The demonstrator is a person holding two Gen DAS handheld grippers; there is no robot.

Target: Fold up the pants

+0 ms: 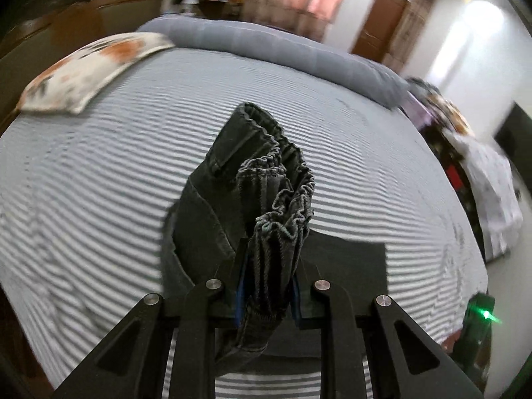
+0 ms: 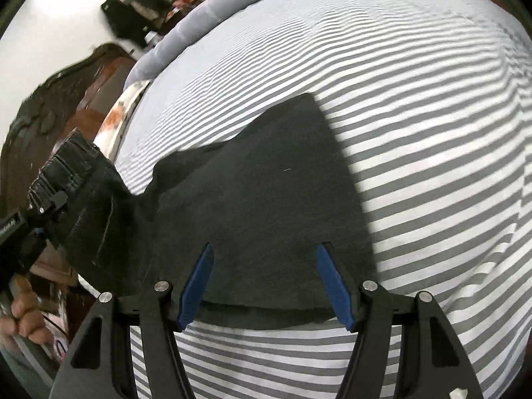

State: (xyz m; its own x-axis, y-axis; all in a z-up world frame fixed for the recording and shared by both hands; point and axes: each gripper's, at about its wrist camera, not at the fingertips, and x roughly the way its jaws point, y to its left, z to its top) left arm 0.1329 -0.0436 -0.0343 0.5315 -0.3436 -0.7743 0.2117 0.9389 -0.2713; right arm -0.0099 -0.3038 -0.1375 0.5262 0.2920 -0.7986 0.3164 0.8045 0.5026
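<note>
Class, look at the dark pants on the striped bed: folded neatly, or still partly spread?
Partly spread: the left tool lifts the bunched waistband, while the legs lie flat.

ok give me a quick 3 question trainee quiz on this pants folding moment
1. True or false: the right gripper grips the pants.
2. Which part of the pants does the left gripper pinch? A) leg hem B) elastic waistband C) pocket
3. Fill in: the pants lie on a ____ bedsheet.

Key: 1 false, its jaws stand open over the fabric; 2 B; 3 striped.
</note>
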